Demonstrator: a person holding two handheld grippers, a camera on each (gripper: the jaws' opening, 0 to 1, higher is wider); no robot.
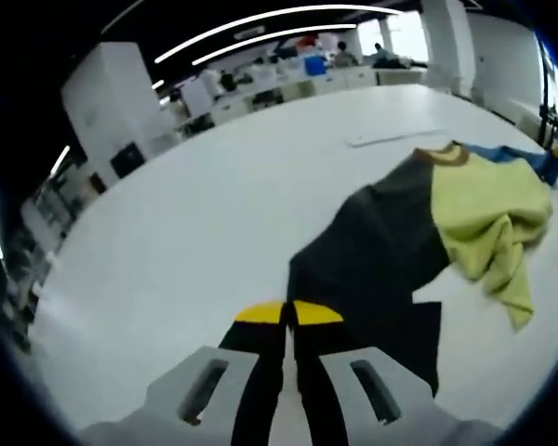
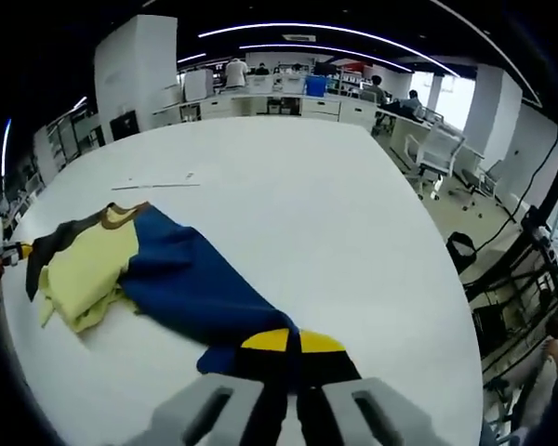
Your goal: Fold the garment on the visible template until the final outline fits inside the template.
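The left tool, jaws together, pinches the garment's dark hem on the white table.

The garment runs off the left gripper view's right edge; its blue side is mostly hidden.

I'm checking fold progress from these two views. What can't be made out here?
- Left gripper view: garment hem under the left gripper; grip unclear.
- Right gripper view: blue hem beneath the right gripper; grip unclear.
- Template outline: faint line, extent too thin to trace.
- Yellow panel bunched, hiding its folds.
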